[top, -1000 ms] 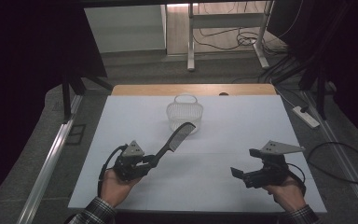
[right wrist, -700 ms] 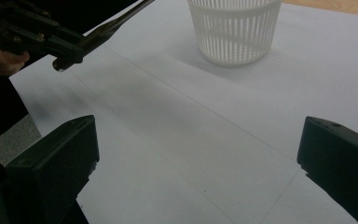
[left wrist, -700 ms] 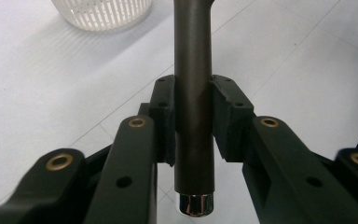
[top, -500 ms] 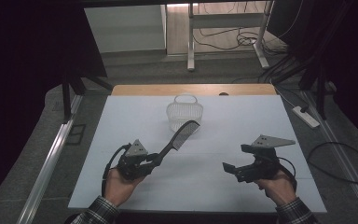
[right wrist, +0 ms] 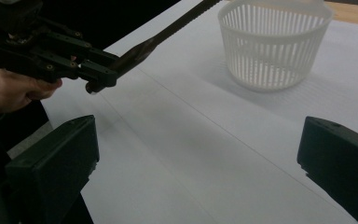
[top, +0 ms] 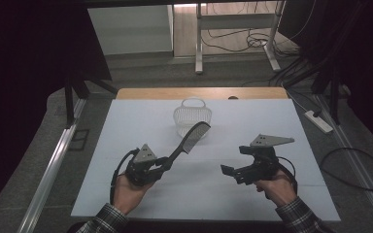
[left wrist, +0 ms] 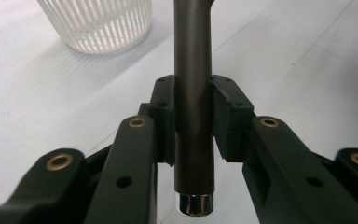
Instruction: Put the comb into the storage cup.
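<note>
Two grippers sit at the near edge of the white table (top: 126,126) in the high view, one in each hand. At about seven o'clock from the table's middle, the left gripper (top: 164,163) has its jaws closed tight on the handle of a dark comb (top: 190,139); the left gripper view shows that round handle (left wrist: 193,93) pinched between both pads, its shiny metal end cap poking out below them. The comb is held off the table and slants up toward one o'clock, its toothed head ending just in front of the basket. At about five o'clock, the right gripper (top: 229,172) is held above the table, jaws spread wide with nothing between them; its own view shows the two black jaws far apart over bare white surface. Farther back, near twelve o'clock, a white slatted basket (top: 190,118) with a hoop handle stands upright on the table.
</note>
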Demonstrator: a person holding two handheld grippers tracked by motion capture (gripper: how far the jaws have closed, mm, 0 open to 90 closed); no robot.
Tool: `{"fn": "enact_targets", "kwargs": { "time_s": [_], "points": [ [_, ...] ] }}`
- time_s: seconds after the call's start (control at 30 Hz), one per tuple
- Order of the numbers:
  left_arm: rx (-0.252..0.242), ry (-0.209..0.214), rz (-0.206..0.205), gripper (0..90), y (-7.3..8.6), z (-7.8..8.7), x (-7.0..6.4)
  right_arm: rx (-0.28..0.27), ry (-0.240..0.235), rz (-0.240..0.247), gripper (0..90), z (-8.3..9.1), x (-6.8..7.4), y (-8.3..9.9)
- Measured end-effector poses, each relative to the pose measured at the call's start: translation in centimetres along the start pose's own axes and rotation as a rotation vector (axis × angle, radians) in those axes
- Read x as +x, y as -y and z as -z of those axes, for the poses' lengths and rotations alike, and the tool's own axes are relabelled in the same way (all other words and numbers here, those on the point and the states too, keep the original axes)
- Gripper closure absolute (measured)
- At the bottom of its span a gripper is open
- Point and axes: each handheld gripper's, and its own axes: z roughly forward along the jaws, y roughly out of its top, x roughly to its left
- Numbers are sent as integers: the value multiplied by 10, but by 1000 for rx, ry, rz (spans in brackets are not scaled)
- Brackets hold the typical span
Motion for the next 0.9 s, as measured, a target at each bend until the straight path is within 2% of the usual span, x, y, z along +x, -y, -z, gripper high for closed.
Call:
{"fn": "enact_targets", "kwargs": {
  "time_s": [0.33,0.6,0.9],
  "points": [
    [-23,-4,-16,717,-4,-4,-5,3,-24,-4,0,-13,0,-12],
    [-49,-11,-28,717,-6,-3,-9,13,-45,-61,0,-22,-1,-21],
    [-63,-17,-52,717,-8,-5,-15,33,-63,-91,0,-33,-1,-31]
  ]
}}
